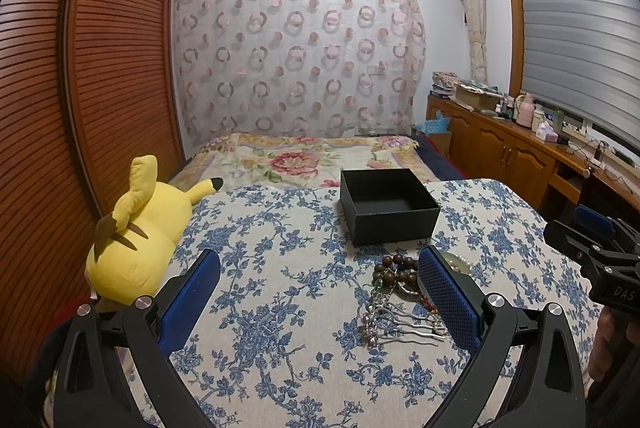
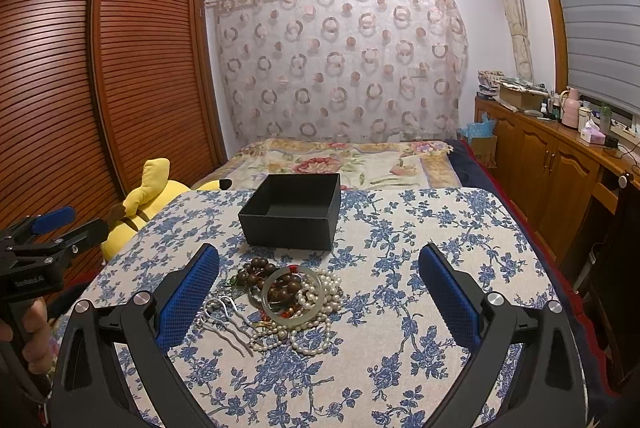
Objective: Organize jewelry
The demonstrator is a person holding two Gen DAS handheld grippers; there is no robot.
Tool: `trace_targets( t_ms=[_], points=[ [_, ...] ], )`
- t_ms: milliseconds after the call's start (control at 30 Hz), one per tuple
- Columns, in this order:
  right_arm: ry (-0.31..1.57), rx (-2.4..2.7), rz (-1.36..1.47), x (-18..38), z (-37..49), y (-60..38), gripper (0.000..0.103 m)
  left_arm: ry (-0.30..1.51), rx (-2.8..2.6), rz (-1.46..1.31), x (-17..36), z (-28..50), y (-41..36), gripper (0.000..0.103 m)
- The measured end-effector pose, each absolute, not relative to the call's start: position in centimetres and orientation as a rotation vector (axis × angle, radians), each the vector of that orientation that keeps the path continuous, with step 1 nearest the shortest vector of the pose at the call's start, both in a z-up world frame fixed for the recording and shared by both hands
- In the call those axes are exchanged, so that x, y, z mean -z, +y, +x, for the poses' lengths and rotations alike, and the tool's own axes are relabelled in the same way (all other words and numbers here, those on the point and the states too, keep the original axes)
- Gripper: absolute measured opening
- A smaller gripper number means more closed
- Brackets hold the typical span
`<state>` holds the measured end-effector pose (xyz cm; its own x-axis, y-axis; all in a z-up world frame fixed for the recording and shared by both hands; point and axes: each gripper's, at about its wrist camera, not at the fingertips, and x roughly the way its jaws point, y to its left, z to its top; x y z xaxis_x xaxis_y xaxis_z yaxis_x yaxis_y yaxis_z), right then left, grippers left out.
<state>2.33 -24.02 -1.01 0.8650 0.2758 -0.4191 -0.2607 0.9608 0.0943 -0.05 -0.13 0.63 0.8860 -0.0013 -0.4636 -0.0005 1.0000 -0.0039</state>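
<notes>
A pile of jewelry lies on the blue-flowered tablecloth (image 2: 420, 228): a brown bead bracelet (image 2: 256, 270), a pale jade bangle (image 2: 294, 294), pearl strands (image 2: 316, 332) and a silver hair comb (image 2: 228, 324). An open, empty black box (image 2: 294, 210) stands just behind the pile. My right gripper (image 2: 320, 296) is open and empty, held above the pile. My left gripper (image 1: 318, 296) is open and empty, with the pile (image 1: 396, 292) by its right finger and the box (image 1: 388, 206) ahead to the right.
A yellow plush toy (image 1: 140, 240) lies at the table's left edge. A bed with a floral cover (image 2: 340, 158) is behind the table. A slatted wooden wardrobe (image 2: 100, 68) stands at left, wooden cabinets (image 2: 552, 164) with clutter at right.
</notes>
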Motion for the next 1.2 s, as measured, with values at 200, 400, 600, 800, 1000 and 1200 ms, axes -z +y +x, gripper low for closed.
trace_targets(
  t_ms=[200,400,600,800,1000,1200],
  points=[
    [0.443,-0.281,0.034,1.0,2.29,-24.0,0.101,0.481,0.001,-0.002,-0.68,-0.21,-0.15,0.096],
    [0.442,-0.281,0.034,1.01,2.28,-23.97,0.101,0.48,0.001,0.0,-0.66,-0.22,-0.18,0.096],
    [0.441,-0.281,0.035,0.87,2.29,-23.83,0.101,0.48,0.001,0.001,-0.65,-0.22,-0.19,0.096],
    [0.44,-0.281,0.034,0.89,2.28,-23.8,0.101,0.48,0.0,0.001,-0.67,-0.22,-0.22,0.096],
    [0.439,-0.281,0.033,0.92,2.25,-23.81,0.101,0.479,0.001,0.002,-0.79,-0.43,-0.32,0.096],
    [0.439,-0.282,0.034,0.91,2.28,-23.78,0.101,0.48,0.002,0.003,-0.81,-0.42,-0.34,0.096]
  ],
)
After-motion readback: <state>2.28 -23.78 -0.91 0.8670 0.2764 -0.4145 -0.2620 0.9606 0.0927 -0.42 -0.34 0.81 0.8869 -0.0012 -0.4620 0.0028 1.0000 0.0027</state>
